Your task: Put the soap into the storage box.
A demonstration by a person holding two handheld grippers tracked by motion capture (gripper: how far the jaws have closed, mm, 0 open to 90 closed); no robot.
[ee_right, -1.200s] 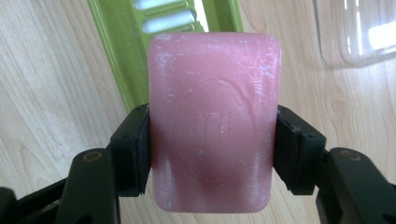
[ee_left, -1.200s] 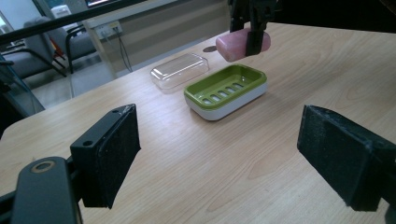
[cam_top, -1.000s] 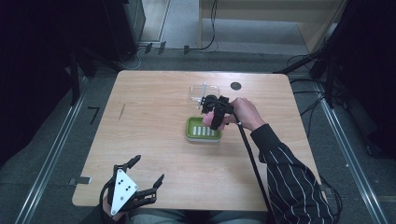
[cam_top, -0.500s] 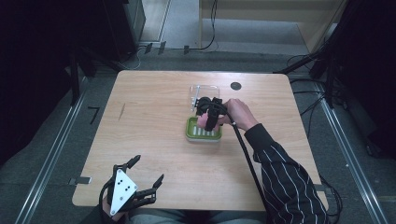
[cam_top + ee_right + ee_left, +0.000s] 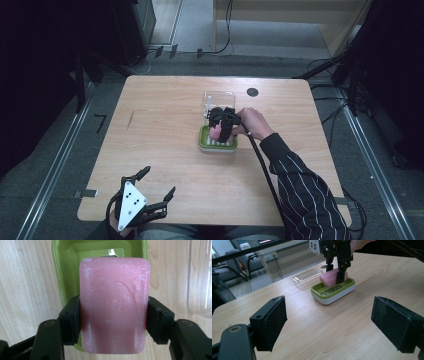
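My right gripper (image 5: 113,322) clamped a pink soap bar (image 5: 114,305), embossed with characters I couldn't read, over the green soap dish (image 5: 218,143). Its clear lid (image 5: 308,277) lay just beside. My left gripper (image 5: 329,322) hung open near the table (image 5: 165,110) edge.

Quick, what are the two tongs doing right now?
Left tongs: open, holding nothing.
Right tongs: closed on the pink soap, over the green dish.
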